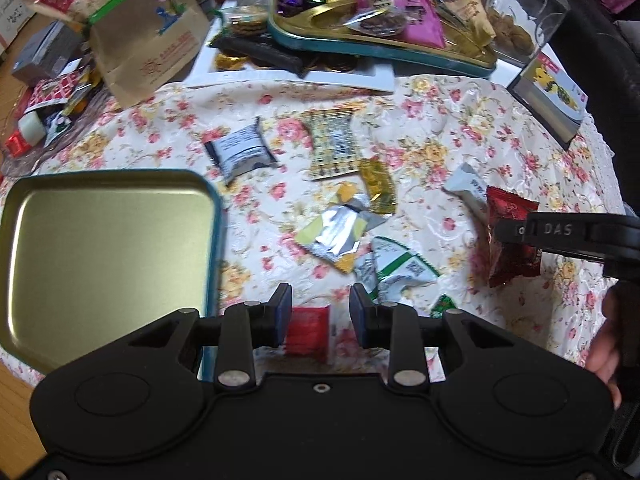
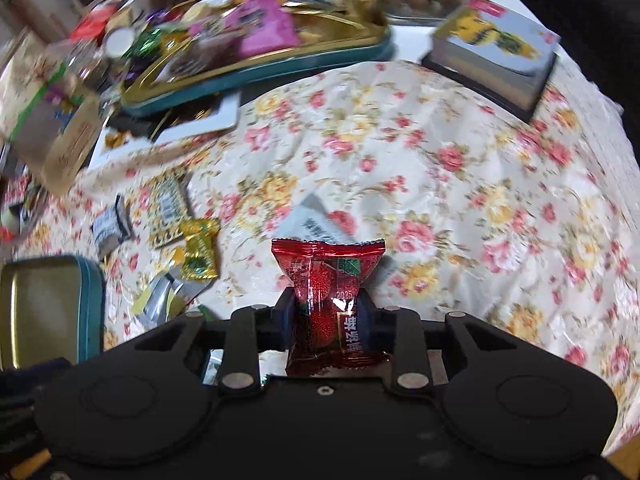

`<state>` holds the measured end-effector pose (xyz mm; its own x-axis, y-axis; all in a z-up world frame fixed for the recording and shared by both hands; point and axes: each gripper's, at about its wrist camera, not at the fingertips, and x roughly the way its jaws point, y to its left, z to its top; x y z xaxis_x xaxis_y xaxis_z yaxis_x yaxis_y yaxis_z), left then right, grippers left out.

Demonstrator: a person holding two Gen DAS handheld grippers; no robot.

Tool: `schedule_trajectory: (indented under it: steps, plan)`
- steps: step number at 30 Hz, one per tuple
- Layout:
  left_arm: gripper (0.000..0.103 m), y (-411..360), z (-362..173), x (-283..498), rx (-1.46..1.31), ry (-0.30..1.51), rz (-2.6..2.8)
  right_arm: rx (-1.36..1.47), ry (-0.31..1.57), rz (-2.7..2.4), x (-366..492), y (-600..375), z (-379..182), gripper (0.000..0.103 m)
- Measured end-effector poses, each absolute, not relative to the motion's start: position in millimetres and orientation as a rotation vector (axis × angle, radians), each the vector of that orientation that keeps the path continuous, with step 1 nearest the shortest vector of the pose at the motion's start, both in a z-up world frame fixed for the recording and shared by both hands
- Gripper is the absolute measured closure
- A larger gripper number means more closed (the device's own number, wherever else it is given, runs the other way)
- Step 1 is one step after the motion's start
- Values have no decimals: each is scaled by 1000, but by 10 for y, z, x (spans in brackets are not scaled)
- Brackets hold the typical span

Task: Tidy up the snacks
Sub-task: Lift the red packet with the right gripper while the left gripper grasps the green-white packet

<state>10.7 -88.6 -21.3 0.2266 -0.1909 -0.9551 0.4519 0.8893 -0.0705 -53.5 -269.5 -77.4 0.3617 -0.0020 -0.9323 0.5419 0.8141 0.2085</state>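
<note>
My right gripper (image 2: 328, 312) is shut on a red candy packet (image 2: 326, 280), which stands upright between its pads above the floral cloth. The left wrist view shows that gripper (image 1: 516, 236) at the right edge with the red packet (image 1: 508, 248) hanging in it. My left gripper (image 1: 320, 312) has its jaws apart with nothing clamped. A flat red packet (image 1: 308, 332) lies on the cloth under the gap. An empty teal tin (image 1: 100, 248) sits just to its left. Several loose snacks lie ahead, including a silver-yellow packet (image 1: 336, 236), a gold candy (image 1: 378, 186) and a green-white packet (image 1: 396, 272).
A teal tray (image 1: 360, 46) full of sweets stands at the back with a brown paper bag (image 1: 148, 40) to its left. A glass jar (image 1: 524, 16) and a box with a yellow picture (image 1: 552, 92) stand at the back right. A person's hand (image 1: 604, 352) grips the right tool.
</note>
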Motion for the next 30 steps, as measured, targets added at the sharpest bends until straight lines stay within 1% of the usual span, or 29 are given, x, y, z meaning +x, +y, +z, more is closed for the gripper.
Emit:
schedule_trajectory:
  steps: [10, 15, 20, 23, 27, 29, 30]
  plan:
    - [63, -1330, -445, 88, 244, 1280, -473, 653, 1092, -468, -825, -2991, -492, 71]
    - [62, -1497, -556, 75, 273, 1284, -452, 646, 1040, -457, -874, -3006, -317, 71]
    - [61, -1604, -571, 48, 319, 1224, -407, 629, 1018, -443, -900, -2983, -242, 71]
    - [58, -1641, -579, 42, 315, 1216, -396, 638, 1020, -433, -916, -2990, -253, 71]
    - [57, -1683, -578, -4, 319, 1213, -411, 650, 1016, -432, -940, -3000, -252, 71]
    - [53, -1686, -593, -10, 318, 1216, -422, 657, 1009, -438, -953, -3013, -242, 71]
    - [53, -1681, -598, -7, 315, 1215, -423, 659, 1005, -442, -959, -3019, -236, 71]
